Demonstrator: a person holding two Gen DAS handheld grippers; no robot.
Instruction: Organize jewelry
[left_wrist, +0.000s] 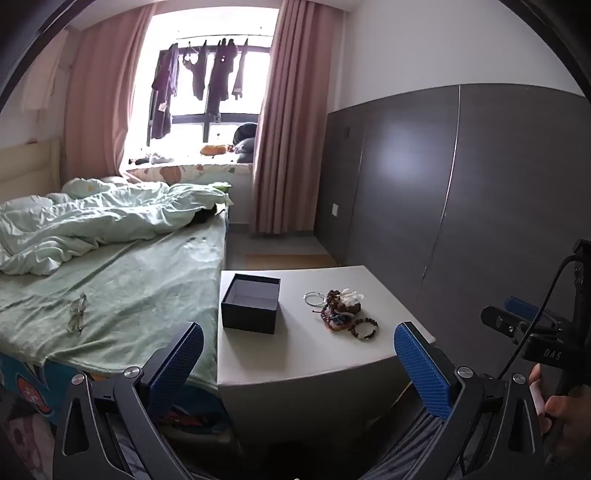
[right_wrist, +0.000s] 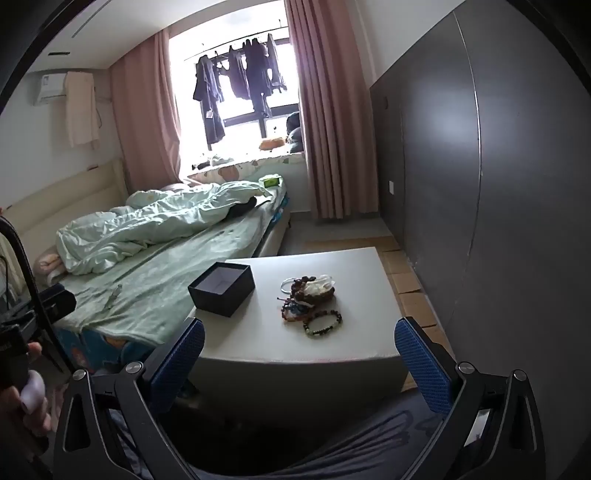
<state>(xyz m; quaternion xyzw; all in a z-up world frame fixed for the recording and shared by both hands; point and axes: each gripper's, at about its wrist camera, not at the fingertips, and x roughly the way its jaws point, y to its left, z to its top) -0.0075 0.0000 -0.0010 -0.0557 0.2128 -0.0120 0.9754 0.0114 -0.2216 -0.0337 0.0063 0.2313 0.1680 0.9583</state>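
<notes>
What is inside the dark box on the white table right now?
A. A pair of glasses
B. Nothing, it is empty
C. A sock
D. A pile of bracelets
B. The box is open and shows only its bare pale bottom, while the bracelets lie in a heap beside it on the table.
</notes>
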